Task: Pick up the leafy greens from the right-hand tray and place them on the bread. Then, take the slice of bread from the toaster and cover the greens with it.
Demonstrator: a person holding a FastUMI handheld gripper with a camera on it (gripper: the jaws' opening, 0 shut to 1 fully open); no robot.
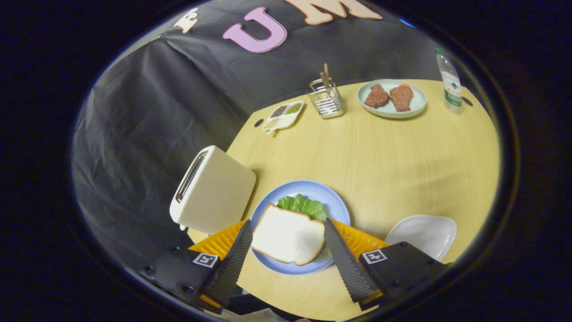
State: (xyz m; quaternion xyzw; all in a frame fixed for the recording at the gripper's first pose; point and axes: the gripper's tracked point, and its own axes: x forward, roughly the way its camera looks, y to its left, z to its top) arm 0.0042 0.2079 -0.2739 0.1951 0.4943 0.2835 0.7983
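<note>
My gripper (288,228) hangs over the near edge of the yellow table (393,152), and my 2 fingers (344,259) are spread wide apart, holding nothing. Between them lies the blue plate (328,197), and on it a slice of bread (288,235) sits on top of the greens (304,206), which stick out from under its far edge. I cannot tell whether another slice lies beneath. The bread is clear of both my fingers; the right one passes just beside its right edge, over the plate's rim.

Left of the plate, close beside it, the cream toaster (214,190) stands at the table's left edge, its slot facing up and left. To the right of the plate, near my right finger, is a white tray (422,233) with nothing showing on it.

At the far side, from left to right: a small divided dish (282,116) of seasonings, a wire holder (326,98) with utensils, a pale green plate (418,105) carrying 2 brown meat pieces (389,97), and a bottle (449,85).
</note>
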